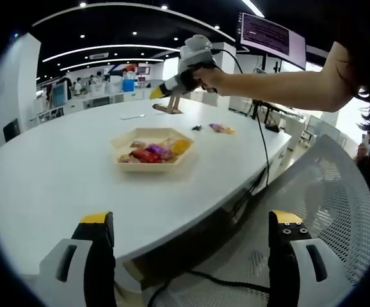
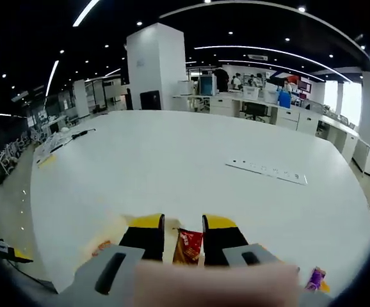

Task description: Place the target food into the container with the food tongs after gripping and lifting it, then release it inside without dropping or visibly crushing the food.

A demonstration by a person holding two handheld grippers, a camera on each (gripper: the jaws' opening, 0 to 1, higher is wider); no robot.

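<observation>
An outstretched arm holds the right gripper (image 1: 166,87) over the table (image 1: 57,173).
Its jaws pinch a red packet (image 2: 187,246) (left gripper (image 1: 191,246) gapes, empty).

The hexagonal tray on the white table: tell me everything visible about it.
The hexagonal tray is a shallow, pale beige dish with low flared walls; it looks like moulded pulp or plastic. It sits flat on the white table, toward the near curved edge. Inside lies a pile of wrapped snacks: red, purple, orange and yellowish packets. Nothing grips it; the left gripper is open, well short of it, and the right gripper hangs above the table beyond it.
</observation>
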